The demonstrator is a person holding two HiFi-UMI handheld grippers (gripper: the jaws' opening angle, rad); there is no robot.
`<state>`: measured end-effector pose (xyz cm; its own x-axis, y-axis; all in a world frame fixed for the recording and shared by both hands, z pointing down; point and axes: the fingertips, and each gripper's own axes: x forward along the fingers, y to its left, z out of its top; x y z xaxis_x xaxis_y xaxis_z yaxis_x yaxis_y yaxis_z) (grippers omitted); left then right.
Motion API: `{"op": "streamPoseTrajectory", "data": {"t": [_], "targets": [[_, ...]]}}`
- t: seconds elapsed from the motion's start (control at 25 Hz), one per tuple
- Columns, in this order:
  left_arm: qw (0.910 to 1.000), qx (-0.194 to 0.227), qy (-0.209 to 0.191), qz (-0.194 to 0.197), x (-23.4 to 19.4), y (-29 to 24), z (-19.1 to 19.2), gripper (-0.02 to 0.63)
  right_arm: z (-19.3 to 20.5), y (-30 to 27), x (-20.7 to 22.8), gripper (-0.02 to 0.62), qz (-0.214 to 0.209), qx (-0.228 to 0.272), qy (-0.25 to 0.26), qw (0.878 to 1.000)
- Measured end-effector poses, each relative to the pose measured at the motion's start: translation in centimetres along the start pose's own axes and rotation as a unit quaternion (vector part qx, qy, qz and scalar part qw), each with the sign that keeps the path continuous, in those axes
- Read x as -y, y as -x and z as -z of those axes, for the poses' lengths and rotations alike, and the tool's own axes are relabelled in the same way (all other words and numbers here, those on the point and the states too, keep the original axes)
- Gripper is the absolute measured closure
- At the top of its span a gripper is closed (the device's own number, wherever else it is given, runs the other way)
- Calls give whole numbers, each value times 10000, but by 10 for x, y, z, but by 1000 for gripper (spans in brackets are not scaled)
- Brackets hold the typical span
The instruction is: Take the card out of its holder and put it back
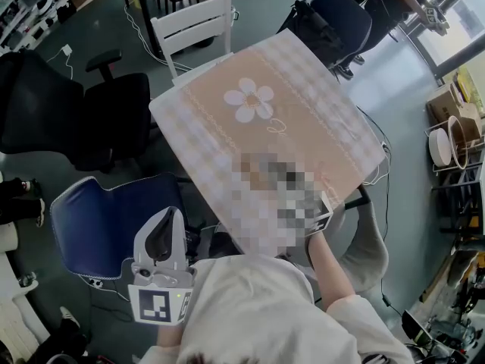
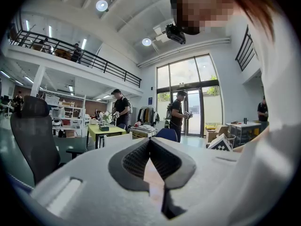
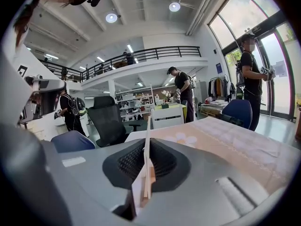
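In the right gripper view my right gripper [image 3: 146,147] is shut on a thin flat card [image 3: 148,126], seen edge-on. It shows a white and a tan layer and sticks out past the jaw tips; I cannot tell card from holder. In the head view a mosaic patch hides those jaws, and only the marker cube [image 1: 323,220] shows at the near edge of the table [image 1: 303,105]. My left gripper [image 1: 163,230] is held off the table to the near left, above a blue chair. Its jaws [image 2: 150,140] meet at the tips with nothing between them.
A checked tablecloth with a white flower print [image 1: 248,99] covers the table. A white chair [image 1: 193,25] stands at its far side, a black office chair [image 1: 45,105] to the left and the blue chair [image 1: 114,218] at the near left. People stand further back in the room.
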<state>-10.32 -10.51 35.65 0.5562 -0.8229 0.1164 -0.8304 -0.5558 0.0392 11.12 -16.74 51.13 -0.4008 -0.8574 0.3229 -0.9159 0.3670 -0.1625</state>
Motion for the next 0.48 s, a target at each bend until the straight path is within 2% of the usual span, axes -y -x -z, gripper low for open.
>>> {"op": "streamPoseTrajectory", "data": {"t": [0.48], "targets": [[10000, -25, 14, -61, -2, 0, 1, 607, 11, -7, -1, 577, -7, -196, 28, 9998]]}}
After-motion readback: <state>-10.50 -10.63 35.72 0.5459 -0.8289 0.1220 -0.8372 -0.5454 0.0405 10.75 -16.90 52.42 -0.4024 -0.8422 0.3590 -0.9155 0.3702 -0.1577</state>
